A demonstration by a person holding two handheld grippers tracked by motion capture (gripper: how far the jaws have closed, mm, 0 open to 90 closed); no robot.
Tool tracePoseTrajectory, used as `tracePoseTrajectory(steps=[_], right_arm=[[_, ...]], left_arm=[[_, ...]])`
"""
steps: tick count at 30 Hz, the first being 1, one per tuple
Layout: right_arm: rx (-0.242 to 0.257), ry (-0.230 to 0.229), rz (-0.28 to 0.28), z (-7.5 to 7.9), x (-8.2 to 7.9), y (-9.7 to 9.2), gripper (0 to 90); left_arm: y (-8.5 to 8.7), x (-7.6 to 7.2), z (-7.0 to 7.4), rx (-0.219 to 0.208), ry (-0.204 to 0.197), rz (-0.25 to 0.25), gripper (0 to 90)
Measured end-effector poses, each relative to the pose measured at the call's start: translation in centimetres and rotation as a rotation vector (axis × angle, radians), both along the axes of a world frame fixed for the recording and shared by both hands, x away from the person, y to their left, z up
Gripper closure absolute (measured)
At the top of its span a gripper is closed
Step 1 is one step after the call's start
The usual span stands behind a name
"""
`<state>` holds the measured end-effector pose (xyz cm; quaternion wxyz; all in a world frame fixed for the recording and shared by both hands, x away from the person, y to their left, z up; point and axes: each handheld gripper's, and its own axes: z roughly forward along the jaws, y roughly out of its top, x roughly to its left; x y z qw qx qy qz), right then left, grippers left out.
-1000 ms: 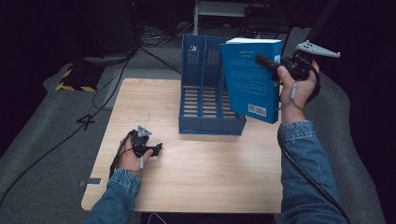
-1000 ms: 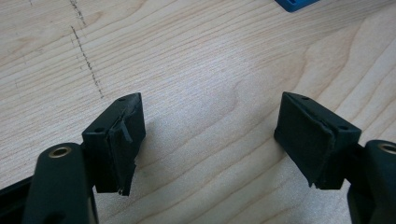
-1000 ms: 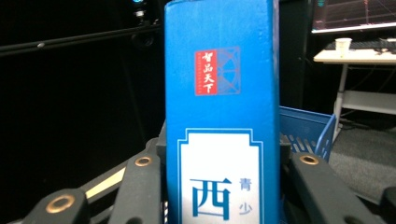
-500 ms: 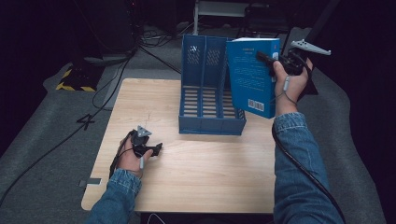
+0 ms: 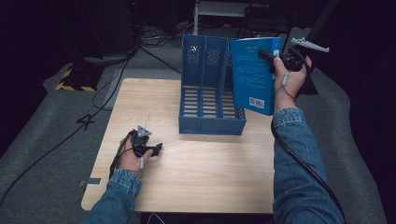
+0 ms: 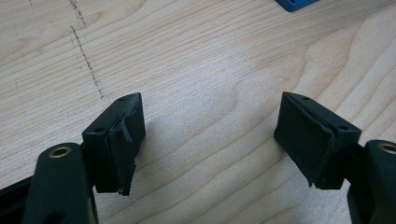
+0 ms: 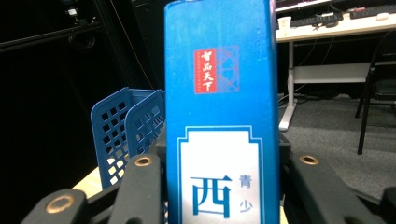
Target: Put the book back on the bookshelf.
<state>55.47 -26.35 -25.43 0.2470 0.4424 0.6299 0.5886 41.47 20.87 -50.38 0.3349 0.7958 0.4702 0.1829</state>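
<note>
A thick blue book (image 5: 253,74) hangs upright in the air beside the right end of the blue file rack (image 5: 208,88), with my right gripper (image 5: 275,57) shut on it near its top. In the right gripper view the book's spine (image 7: 219,116) stands between the two black jaws, and the rack's perforated dividers (image 7: 128,133) rise to its left. My left gripper (image 5: 156,149) rests low over the wooden table (image 5: 201,177) at the front left. Its pads (image 6: 306,140) stand wide apart, open, with bare wood between them.
The rack stands at the back middle of the table with several slots. Cables (image 5: 116,88) run over the grey floor at the left, and a yellow-black striped strip (image 5: 72,86) lies there. A desk and a chair (image 7: 373,93) stand beyond in the right gripper view.
My right gripper has carried the book a little leftward and down, toward the rack's right end, and stood it more upright. The left gripper has stayed where it was.
</note>
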Motion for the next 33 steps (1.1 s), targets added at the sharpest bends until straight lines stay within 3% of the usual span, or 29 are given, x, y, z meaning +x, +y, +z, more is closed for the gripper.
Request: tracePoseTrajectory(steps=[5,11,18,21,26,30,33], right_arm=[[0.009,-0.001,0.001,0.3,0.2,0.8,61.5],[0.079,0.005,0.026,0.4,1.1,1.5,61.5],[0.087,0.012,0.032,-0.1,1.4,2.2,61.5],[0.086,0.005,0.069,0.3,1.1,3.3,61.4],[0.097,-0.014,0.077,0.7,1.0,3.6,61.4],[0.126,-0.015,0.059,0.0,2.0,2.9,61.3],[0.115,-0.010,0.050,-0.9,2.8,3.0,61.2]], left_arm=[[0.0,0.0,0.0,0.000,-0.001,-0.001,24.4],[0.0,0.0,0.0,0.000,-0.001,-0.001,24.4],[0.0,0.1,0.0,-0.001,0.000,-0.002,24.4],[0.0,0.1,0.0,-0.002,0.003,-0.003,24.4],[0.0,0.1,0.0,-0.002,0.003,-0.003,24.4],[0.0,0.1,0.0,-0.002,0.003,-0.003,24.4],[0.0,0.1,0.0,-0.001,0.003,-0.002,24.4]])
